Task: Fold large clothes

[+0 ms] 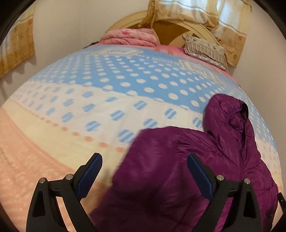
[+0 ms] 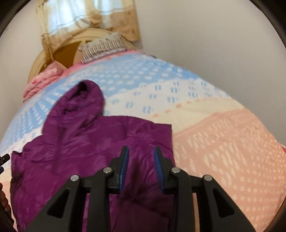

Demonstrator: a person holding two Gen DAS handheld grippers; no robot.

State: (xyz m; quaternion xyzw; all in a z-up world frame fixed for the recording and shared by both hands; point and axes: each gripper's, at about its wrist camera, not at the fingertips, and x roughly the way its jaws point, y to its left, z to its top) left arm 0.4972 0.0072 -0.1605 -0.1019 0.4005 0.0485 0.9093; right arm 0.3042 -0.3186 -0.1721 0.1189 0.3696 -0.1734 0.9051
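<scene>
A purple hooded puffer jacket (image 1: 160, 187) lies spread on the bed, with its hood (image 1: 227, 114) towards the headboard. My left gripper (image 1: 144, 162) hovers over the jacket's left part. Its jaws stand wide apart and nothing is between the blue pads (image 1: 89, 176). In the right wrist view the same jacket (image 2: 80, 142) fills the lower left, and its hood (image 2: 84, 100) points up. My right gripper (image 2: 141, 160) sits over the jacket's right edge with a narrow gap between its jaws. A raised fold of purple fabric lies in that gap, and the pads (image 2: 124, 164) do not press on it.
The bed has a dotted blue, white and peach cover (image 1: 125, 80). A folded pink quilt (image 1: 130, 35) and a striped pillow (image 1: 205, 48) lie by the cream headboard (image 1: 194, 26). Curtains (image 1: 187, 12) hang behind it. A plain wall borders the bed in the right wrist view.
</scene>
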